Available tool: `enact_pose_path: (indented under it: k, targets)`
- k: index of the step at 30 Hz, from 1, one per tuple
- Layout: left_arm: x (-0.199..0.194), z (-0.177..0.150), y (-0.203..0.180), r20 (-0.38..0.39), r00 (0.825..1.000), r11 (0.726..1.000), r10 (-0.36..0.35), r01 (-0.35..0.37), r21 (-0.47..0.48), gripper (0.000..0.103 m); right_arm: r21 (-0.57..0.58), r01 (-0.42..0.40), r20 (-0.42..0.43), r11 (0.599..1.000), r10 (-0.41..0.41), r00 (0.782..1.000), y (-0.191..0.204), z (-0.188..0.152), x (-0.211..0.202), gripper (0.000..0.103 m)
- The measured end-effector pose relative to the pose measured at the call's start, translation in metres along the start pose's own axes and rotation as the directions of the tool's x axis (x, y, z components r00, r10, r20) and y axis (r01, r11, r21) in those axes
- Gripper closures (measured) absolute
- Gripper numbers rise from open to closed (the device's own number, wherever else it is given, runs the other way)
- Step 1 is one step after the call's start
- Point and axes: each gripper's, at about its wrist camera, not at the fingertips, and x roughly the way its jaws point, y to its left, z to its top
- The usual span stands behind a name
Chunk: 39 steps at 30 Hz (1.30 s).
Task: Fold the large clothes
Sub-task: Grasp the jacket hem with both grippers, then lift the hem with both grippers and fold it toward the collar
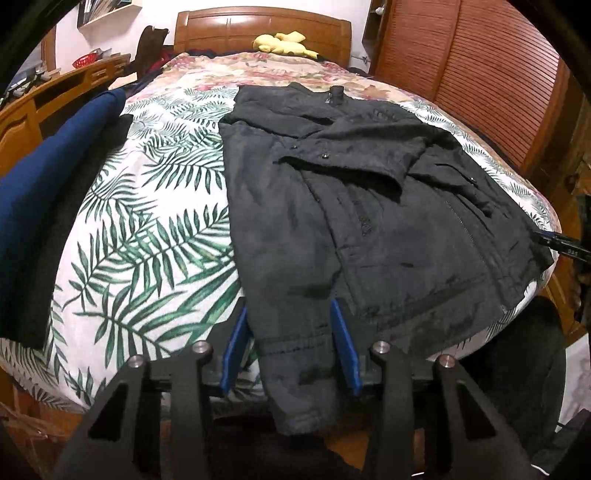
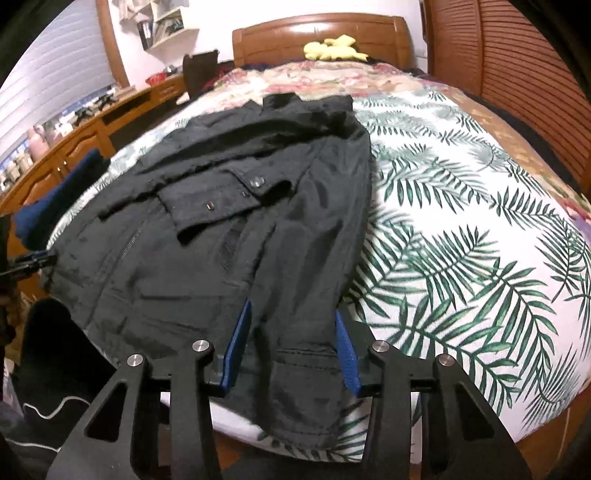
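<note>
1. Black fabric jacket lies flat on the leaf-print bed, collar toward the wooden headboard, long axis running away from both grippers.
2. Left gripper straddles the near-left hem corner; right gripper the near-right.
3. Both stand part-open, fabric between the blue pads; no firm pinch is visible.

Both tongs: black angular linkage arms w/ silver round pins; L tongs & R tongs w/ blue flat pads.
</note>
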Motion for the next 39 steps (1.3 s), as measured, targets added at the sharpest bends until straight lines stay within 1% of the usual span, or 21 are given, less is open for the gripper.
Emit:
enact_pose_path:
  k: [2, 6, 7, 8, 9, 10, 11, 13, 15, 17, 19, 20, 21, 24, 25, 27, 30, 33, 34, 38, 39]
  targets:
    - [-0.001, -0.003, -0.001, -0.004, 1.0, 1.0, 0.003, -0.003, 0.003, 0.061, 0.003, 0.023, -0.043, 1.0, -0.023, 0.999, -0.003, -0.003, 0.008, 0.059]
    - [-0.003, -0.006, -0.002, -0.003, 1.0, 1.0, -0.002, 0.002, -0.006, 0.061, 0.031, 0.006, -0.043, 0.999, -0.005, 0.999, -0.008, -0.006, 0.009, 0.059]
    - [-0.003, -0.006, -0.002, -0.001, 1.0, 1.0, -0.006, 0.006, -0.007, 0.062, 0.036, 0.005, -0.044, 0.999, -0.004, 0.999, -0.008, -0.006, 0.01, 0.057]
    - [-0.004, -0.006, -0.003, 0.004, 1.0, 1.0, -0.01, 0.01, -0.009, 0.067, 0.034, 0.007, -0.044, 0.999, -0.005, 0.999, -0.007, -0.006, 0.011, 0.057]
    - [-0.006, -0.006, -0.003, 0.013, 1.0, 1.0, -0.006, 0.006, -0.012, 0.075, 0.023, 0.012, -0.034, 1.0, -0.011, 0.999, -0.004, -0.005, 0.01, 0.061]
    - [-0.009, -0.005, -0.004, 0.027, 1.0, 1.0, -0.01, 0.01, -0.018, 0.08, -0.003, 0.019, -0.004, 1.0, -0.019, 1.0, 0.0, -0.005, 0.006, 0.076]
    - [-0.011, -0.004, -0.004, 0.038, 0.999, 1.0, -0.018, 0.019, -0.022, 0.087, -0.02, 0.02, 0.013, 1.0, -0.02, 1.0, 0.004, -0.004, 0.004, 0.079]
    - [-0.016, -0.002, -0.005, 0.058, 0.998, 0.999, -0.032, 0.034, -0.03, 0.087, -0.031, 0.018, 0.042, 0.999, -0.017, 0.999, 0.008, -0.002, -0.001, 0.081]
    - [-0.016, 0.0, -0.007, 0.052, 0.998, 0.999, -0.025, 0.027, -0.023, 0.087, -0.023, 0.004, 0.043, 1.0, -0.003, 0.999, 0.007, -0.001, 0.0, 0.081]
    - [-0.013, 0.0, -0.009, 0.041, 0.999, 1.0, -0.013, 0.013, -0.01, 0.087, -0.011, 0.012, 0.019, 1.0, -0.012, 1.0, 0.003, 0.0, 0.006, 0.079]
    - [-0.009, 0.001, -0.008, 0.031, 1.0, 1.0, -0.006, 0.006, -0.008, 0.087, 0.026, -0.014, -0.015, 1.0, 0.015, 1.0, -0.004, -0.002, 0.014, 0.076]
    - [-0.008, 0.001, -0.007, 0.029, 1.0, 1.0, -0.007, 0.008, -0.011, 0.088, 0.042, -0.029, -0.013, 0.999, 0.03, 0.999, -0.006, -0.002, 0.015, 0.076]
    - [-0.009, 0.0, -0.006, 0.037, 0.999, 1.0, -0.017, 0.017, -0.01, 0.095, 0.058, -0.043, -0.007, 0.997, 0.043, 0.999, -0.009, -0.002, 0.015, 0.076]
    - [-0.02, 0.008, -0.009, 0.06, 0.998, 0.999, -0.03, 0.031, -0.016, 0.1, 0.064, -0.05, 0.017, 0.997, 0.049, 0.999, -0.009, 0.002, 0.011, 0.082]
    - [-0.027, 0.013, -0.011, 0.079, 0.996, 0.999, -0.034, 0.035, -0.016, 0.1, 0.06, -0.053, 0.035, 0.997, 0.051, 0.998, -0.007, 0.005, 0.007, 0.088]
    - [-0.049, 0.028, -0.018, 0.132, 0.991, 0.999, -0.037, 0.037, 0.004, 0.1, 0.067, -0.074, 0.076, 0.995, 0.069, 0.995, -0.005, 0.015, -0.003, 0.092]
    - [-0.081, 0.054, -0.03, 0.198, 0.979, 0.999, -0.043, 0.04, 0.019, 0.1, 0.07, -0.126, 0.202, 0.99, 0.11, 0.973, 0.001, 0.04, -0.041, 0.096]
    - [-0.115, 0.081, -0.044, 0.261, 0.964, 0.998, -0.042, 0.03, 0.048, 0.101, 0.049, -0.154, 0.307, 0.987, 0.132, 0.942, 0.012, 0.067, -0.081, 0.098]
    - [-0.124, 0.087, -0.046, 0.277, 0.96, 0.998, -0.043, 0.029, 0.056, 0.101, 0.033, -0.159, 0.348, 0.987, 0.137, 0.927, 0.017, 0.078, -0.099, 0.098]
    - [-0.177, 0.122, -0.061, 0.361, 0.931, 0.996, -0.053, 0.022, 0.09, 0.101, -0.015, -0.168, 0.439, 0.986, 0.157, 0.885, 0.031, 0.105, -0.152, 0.098]
    - [-0.194, 0.131, -0.066, 0.387, 0.92, 0.995, -0.055, 0.018, 0.1, 0.101, -0.025, -0.165, 0.458, 0.986, 0.158, 0.875, 0.034, 0.109, -0.165, 0.098]
